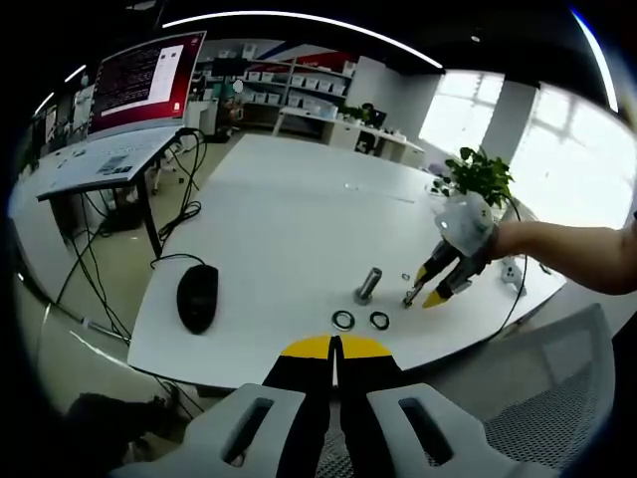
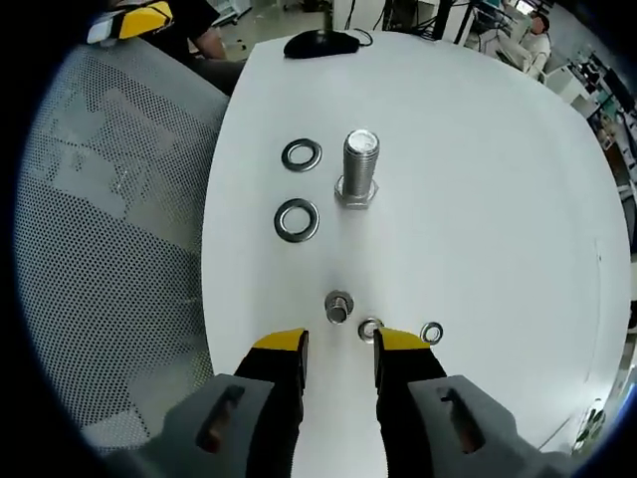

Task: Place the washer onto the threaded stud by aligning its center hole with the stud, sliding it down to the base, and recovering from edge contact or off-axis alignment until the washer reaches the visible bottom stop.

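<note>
A large threaded stud (image 2: 360,167) stands upright on its hex base on the white table (image 2: 478,199); it also shows as the large stud (image 1: 368,286). Two large washers (image 2: 301,154) (image 2: 297,220) lie flat beside it, seen too as washers (image 1: 343,320) (image 1: 379,320). A small stud (image 2: 338,307) stands just ahead of my right gripper (image 2: 340,344), whose jaws are open and empty. Two small washers (image 2: 370,328) (image 2: 431,332) lie by its right fingertip. My left gripper (image 1: 335,347) hangs off the table's near edge, jaws shut with nothing between them. The right gripper (image 1: 428,289) hovers right of the large stud.
A black mouse (image 1: 197,297) lies near the table's left edge, also seen as the mouse (image 2: 320,42). A mesh chair (image 2: 109,199) stands against the table edge. A potted plant (image 1: 478,177) sits at the right, and a desk with a monitor (image 1: 149,80) stands beyond.
</note>
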`<move>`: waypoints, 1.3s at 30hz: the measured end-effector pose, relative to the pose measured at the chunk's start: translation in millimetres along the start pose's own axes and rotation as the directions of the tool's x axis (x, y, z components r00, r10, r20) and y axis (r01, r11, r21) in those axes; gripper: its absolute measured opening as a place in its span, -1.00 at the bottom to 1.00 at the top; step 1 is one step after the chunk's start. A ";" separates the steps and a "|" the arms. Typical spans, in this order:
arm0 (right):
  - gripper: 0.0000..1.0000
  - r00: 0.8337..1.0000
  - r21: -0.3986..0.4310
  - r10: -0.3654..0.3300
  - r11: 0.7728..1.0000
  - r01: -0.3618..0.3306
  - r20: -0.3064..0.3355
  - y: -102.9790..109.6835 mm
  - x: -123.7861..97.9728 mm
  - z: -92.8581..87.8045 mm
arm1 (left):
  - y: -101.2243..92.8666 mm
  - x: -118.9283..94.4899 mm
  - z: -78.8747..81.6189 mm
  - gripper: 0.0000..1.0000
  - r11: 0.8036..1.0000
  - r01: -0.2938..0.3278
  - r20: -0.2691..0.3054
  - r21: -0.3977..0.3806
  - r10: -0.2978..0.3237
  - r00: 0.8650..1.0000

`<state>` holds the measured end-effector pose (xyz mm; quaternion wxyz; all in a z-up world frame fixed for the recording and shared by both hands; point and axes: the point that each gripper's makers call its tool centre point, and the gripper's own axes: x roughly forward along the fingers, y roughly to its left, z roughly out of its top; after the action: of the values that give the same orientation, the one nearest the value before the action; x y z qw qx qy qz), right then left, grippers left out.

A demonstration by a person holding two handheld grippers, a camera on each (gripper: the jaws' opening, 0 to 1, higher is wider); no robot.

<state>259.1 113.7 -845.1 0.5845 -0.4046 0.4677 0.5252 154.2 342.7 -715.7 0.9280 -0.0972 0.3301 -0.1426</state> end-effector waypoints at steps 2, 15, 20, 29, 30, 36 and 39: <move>-0.44 1.000 0.015 -0.006 1.000 0.006 0.019 0.1 -2.1 -0.4 | -0.2 0.1 0.1 -1.00 1.000 0.000 0.001 -0.001 0.000 1.000; -0.46 0.991 0.168 -0.056 0.985 0.034 0.125 -13.3 -2.8 -13.3 | -3.4 0.6 1.0 -1.00 1.000 0.003 0.005 -0.003 -0.003 1.000; -0.47 0.987 0.199 -0.056 0.980 0.025 0.149 -15.4 7.1 -15.4 | -4.9 0.9 2.0 -1.00 1.000 0.002 0.009 -0.004 -0.002 1.000; -0.48 0.986 0.215 -0.073 0.976 0.040 0.149 -24.1 17.4 -8.0 | -4.7 1.7 2.2 -1.00 1.000 0.001 0.008 -0.003 -0.001 1.000; -0.48 0.987 0.207 -0.071 0.977 0.040 0.144 -23.7 17.8 -7.3 | -4.6 1.7 2.3 -1.00 1.000 0.001 0.008 -0.004 -0.001 1.000; -0.50 0.987 0.191 -0.091 0.980 0.064 0.135 -22.2 18.4 -4.2 | -2.6 1.9 2.6 -1.00 1.000 0.001 0.010 -0.006 -0.001 1.000; -0.53 0.986 0.201 -0.094 0.978 0.064 0.140 -24.4 19.0 -4.4 | -1.3 1.9 2.5 -1.00 1.000 0.001 0.011 -0.006 -0.001 1.000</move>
<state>283.0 111.0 -865.0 0.6752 -0.3233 0.4556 0.4818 156.9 341.0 -714.5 0.9294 -0.1010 0.3256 -0.1414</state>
